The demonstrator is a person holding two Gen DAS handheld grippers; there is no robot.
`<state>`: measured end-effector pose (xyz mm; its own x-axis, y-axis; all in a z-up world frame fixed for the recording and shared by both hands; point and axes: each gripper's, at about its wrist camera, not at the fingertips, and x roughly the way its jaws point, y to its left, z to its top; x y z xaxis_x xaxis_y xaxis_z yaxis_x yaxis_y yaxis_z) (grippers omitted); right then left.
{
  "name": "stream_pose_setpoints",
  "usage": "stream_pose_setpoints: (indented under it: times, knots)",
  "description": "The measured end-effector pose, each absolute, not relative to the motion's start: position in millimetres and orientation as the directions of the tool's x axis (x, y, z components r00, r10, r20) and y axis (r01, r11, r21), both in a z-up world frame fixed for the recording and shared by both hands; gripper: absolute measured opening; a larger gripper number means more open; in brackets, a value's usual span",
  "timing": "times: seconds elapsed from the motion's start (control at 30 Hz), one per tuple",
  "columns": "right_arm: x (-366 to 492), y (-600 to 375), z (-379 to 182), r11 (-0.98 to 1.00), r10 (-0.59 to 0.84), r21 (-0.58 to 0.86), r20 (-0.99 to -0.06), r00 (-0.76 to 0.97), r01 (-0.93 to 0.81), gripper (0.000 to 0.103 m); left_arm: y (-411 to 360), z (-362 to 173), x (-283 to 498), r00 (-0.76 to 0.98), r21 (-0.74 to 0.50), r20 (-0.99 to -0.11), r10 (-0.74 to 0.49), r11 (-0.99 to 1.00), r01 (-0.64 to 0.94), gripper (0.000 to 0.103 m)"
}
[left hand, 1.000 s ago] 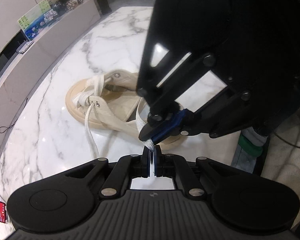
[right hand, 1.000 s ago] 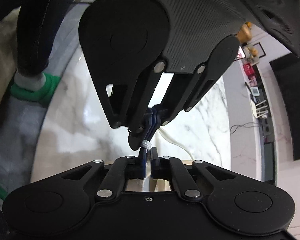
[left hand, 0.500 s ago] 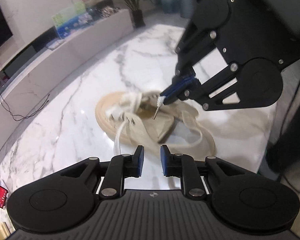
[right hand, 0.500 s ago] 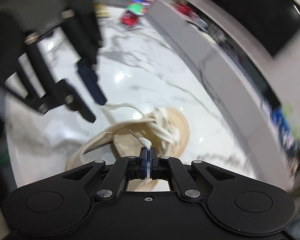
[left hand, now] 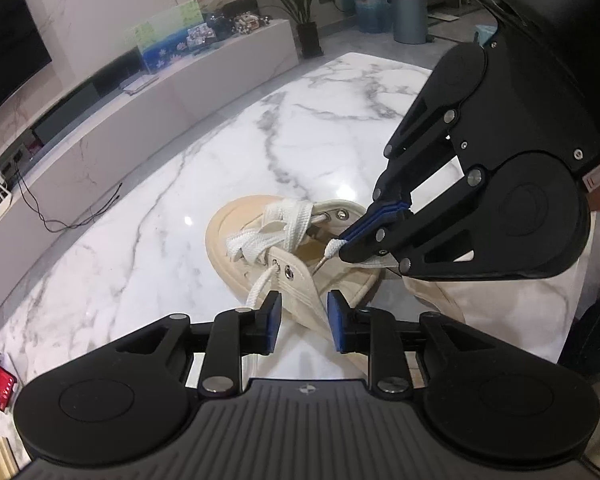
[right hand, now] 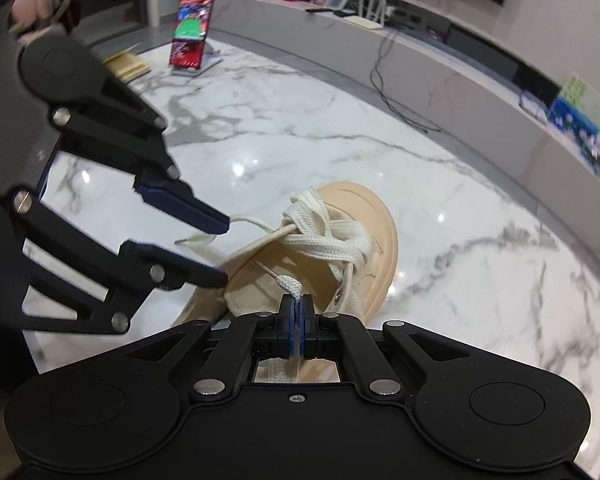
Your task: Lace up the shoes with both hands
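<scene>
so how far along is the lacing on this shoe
Done: the white lace is crossed through the eyelets near the toe of the beige shoe. In hand: the right tool is shut on one lace tip; the left tool is open with nothing pinched, its jaws having just been opening. Left: the upper eyelets look empty.
</scene>
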<state>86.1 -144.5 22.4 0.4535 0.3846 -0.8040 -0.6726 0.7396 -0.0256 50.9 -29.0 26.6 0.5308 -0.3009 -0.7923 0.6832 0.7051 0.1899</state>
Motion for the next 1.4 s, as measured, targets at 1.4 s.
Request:
stream_pose_setpoints:
  times: [1.4]
  knots:
    - [93,-137,16,0.742,0.485,0.119,-0.774,0.406,-0.66,0.001,-13,30,55,0.5,0.146,-0.807,-0.314,0.715,0.684,0.031]
